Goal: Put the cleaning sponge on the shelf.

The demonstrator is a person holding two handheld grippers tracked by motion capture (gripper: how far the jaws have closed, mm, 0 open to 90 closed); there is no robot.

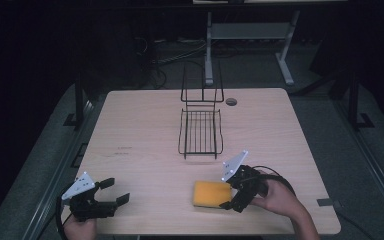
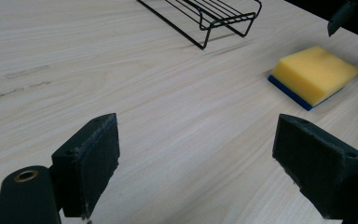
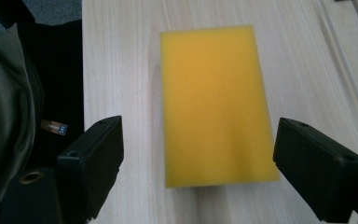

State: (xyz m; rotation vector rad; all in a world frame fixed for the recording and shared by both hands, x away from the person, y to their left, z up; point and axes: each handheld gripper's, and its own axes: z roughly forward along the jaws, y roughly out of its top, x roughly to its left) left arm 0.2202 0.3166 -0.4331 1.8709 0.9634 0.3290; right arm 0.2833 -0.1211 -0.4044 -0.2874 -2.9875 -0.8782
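A yellow sponge (image 1: 211,194) with a blue underside lies flat on the wooden table (image 1: 140,125) near its front edge. My right gripper (image 1: 227,192) is open at the sponge's right end. In the right gripper view the sponge (image 3: 214,102) lies between and just ahead of that gripper's (image 3: 198,140) spread jaws, which do not touch it. My left gripper (image 1: 117,191) is open and holds nothing at the front left. In the left gripper view the sponge (image 2: 314,72) lies off to the right, beyond the open gripper (image 2: 198,140).
A black wire rack (image 1: 200,131) with a tall handle stands at the table's middle, also seen at the top of the left gripper view as the rack (image 2: 205,14). A round grommet (image 1: 231,101) sits at the back. Faint marks (image 1: 125,150) lie left of the rack.
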